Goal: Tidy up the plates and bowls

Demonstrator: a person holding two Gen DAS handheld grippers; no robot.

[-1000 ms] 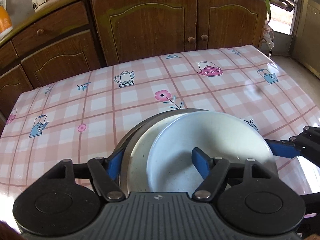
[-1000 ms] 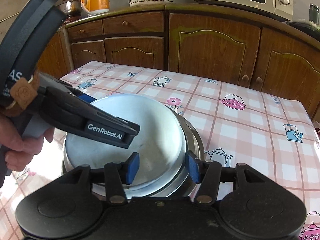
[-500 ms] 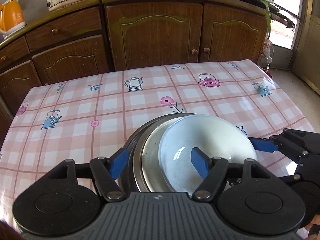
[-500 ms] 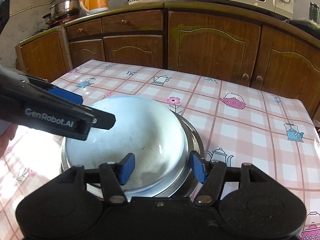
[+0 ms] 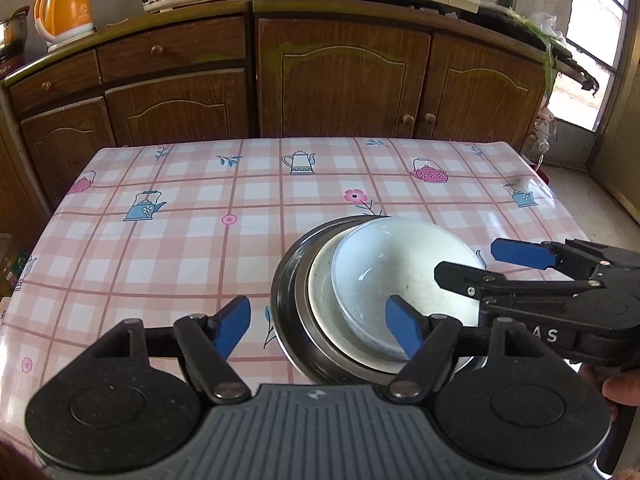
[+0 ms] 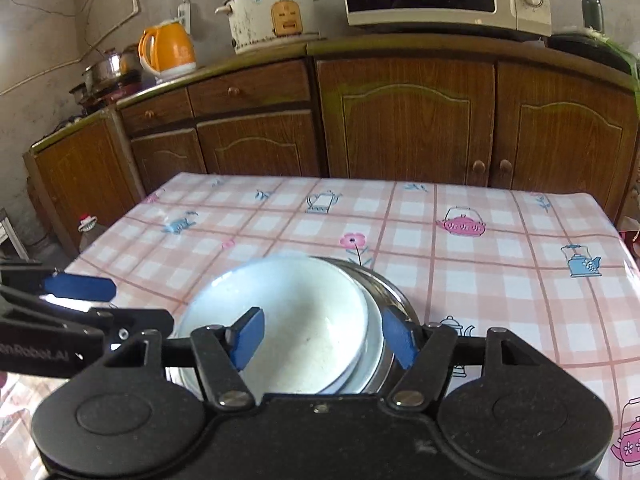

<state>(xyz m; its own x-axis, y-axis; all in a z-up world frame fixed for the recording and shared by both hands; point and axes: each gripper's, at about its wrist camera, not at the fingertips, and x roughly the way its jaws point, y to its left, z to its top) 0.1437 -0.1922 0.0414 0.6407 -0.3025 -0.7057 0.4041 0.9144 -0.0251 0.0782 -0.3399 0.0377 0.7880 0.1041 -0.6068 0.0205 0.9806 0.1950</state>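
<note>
On a desk covered in checked cloth, the left gripper hangs left of the white bowl, its jaws opening and empty. The bowl sits nested in a plate and a metal dish. Right of the bowl, the right gripper is likewise opening, gripping nothing.

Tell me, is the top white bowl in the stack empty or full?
Empty: the white bowl shows only its bare, speckled inside in both wrist views.
</note>
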